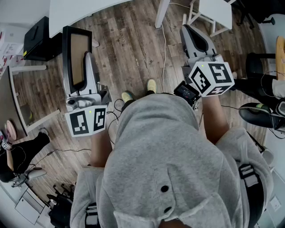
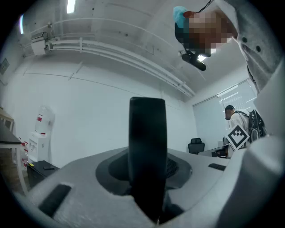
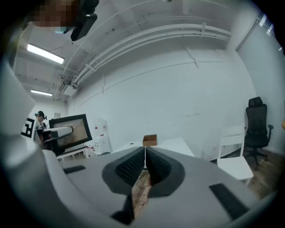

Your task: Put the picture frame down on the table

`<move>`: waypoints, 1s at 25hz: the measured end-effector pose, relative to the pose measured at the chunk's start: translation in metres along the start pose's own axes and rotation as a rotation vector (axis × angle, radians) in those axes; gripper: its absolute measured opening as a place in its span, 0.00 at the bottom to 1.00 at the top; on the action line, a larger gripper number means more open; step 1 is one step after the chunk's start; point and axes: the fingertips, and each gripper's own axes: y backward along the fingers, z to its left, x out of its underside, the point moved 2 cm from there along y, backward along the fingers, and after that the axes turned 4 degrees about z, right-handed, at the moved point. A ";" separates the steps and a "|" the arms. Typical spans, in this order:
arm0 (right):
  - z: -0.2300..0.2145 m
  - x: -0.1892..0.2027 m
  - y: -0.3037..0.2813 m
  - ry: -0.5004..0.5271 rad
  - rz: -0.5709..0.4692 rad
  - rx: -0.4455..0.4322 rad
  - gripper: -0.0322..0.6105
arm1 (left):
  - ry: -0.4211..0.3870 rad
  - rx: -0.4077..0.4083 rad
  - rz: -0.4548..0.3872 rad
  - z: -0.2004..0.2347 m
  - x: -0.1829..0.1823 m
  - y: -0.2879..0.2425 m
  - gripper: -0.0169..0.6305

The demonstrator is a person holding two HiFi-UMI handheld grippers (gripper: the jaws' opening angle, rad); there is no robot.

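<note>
The picture frame [image 1: 75, 57], black-rimmed with a brown panel, stands upright over the wood floor at the upper left of the head view. My left gripper [image 1: 88, 57] is shut on its right edge. In the left gripper view that edge is a black vertical bar [image 2: 147, 147] clamped between the jaws of the left gripper [image 2: 148, 187]. My right gripper [image 1: 187, 29] is held out at the upper right, shut with nothing in it. From the right gripper view the frame [image 3: 69, 128] shows at the left, and the right gripper [image 3: 144, 165] has its jaws pressed together.
A white table [image 1: 78, 12] lies ahead beyond the frame, with a black box [image 1: 37, 38] to its left. A white chair [image 1: 209, 14] stands ahead on the right. A cable [image 1: 164, 49] runs across the floor. A small cardboard box [image 3: 150, 140] sits on a white table [image 3: 178, 145].
</note>
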 end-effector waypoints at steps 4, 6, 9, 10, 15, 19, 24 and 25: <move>-0.014 -0.002 -0.004 -0.019 -0.004 -0.006 0.09 | -0.001 -0.002 0.007 -0.011 -0.001 -0.012 0.22; -0.019 -0.002 -0.005 -0.020 -0.007 -0.009 0.09 | -0.012 -0.005 0.009 -0.016 -0.001 -0.015 0.22; -0.020 -0.002 -0.006 -0.025 -0.011 -0.017 0.09 | -0.019 -0.007 0.010 -0.021 -0.001 -0.016 0.22; -0.020 -0.002 -0.007 -0.024 -0.013 -0.021 0.09 | -0.022 -0.008 0.007 -0.021 -0.001 -0.015 0.22; -0.017 -0.004 -0.009 -0.016 -0.035 -0.042 0.09 | -0.027 -0.014 -0.009 -0.023 0.002 -0.015 0.22; -0.011 -0.008 -0.012 0.006 -0.036 -0.048 0.09 | -0.022 -0.005 -0.020 -0.022 0.000 -0.019 0.22; -0.003 -0.004 -0.018 -0.002 -0.042 -0.058 0.09 | -0.025 0.004 -0.034 -0.018 0.003 -0.020 0.22; -0.002 -0.002 -0.020 0.001 -0.041 -0.059 0.09 | -0.024 0.004 -0.036 -0.017 0.004 -0.021 0.22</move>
